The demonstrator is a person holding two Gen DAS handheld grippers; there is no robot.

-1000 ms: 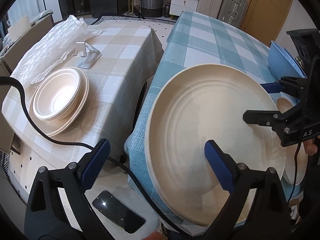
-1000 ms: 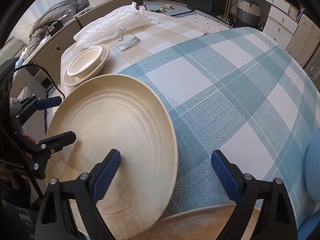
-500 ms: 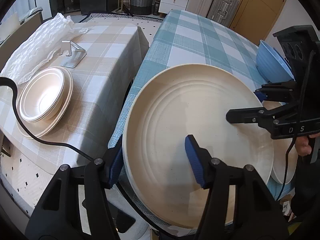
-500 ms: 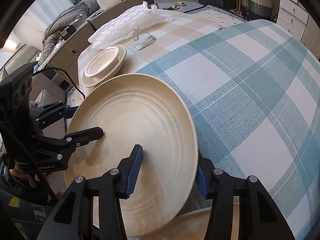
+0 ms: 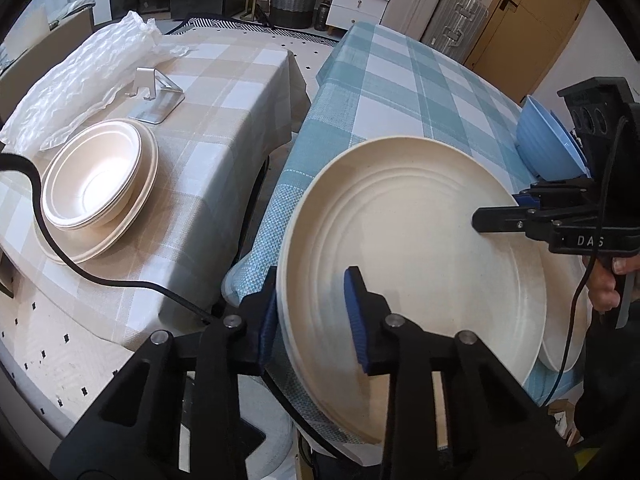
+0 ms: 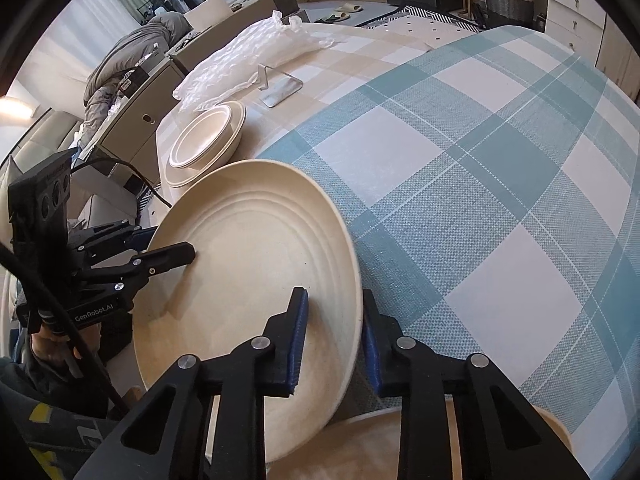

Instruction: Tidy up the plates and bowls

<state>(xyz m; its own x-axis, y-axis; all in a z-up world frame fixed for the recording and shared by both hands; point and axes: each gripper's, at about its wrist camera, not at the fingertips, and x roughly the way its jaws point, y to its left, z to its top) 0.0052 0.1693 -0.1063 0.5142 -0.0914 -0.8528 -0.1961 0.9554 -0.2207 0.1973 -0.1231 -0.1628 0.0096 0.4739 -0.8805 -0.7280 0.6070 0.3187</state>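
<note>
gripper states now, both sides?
Left gripper: shut on the big plate rim.
Right gripper: shut on the opposite rim of the same plate.

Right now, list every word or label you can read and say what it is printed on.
"DAS": on the right gripper body, as the left wrist view shows it; any further letters are hidden.
"GenRobot.AI": on the left gripper body, as the right wrist view shows it.
No other text is readable.

The large round cream plate (image 5: pixel 416 240) looked matt and faintly speckled, with moulded ridges. The teal checked woven cloth (image 6: pixel 500 168) appeared coarse. The folded brushed-metal stand (image 5: pixel 154 94) had a dull sheen; the crinkled white plastic wrap (image 5: pixel 76 80) was glossy.
</note>
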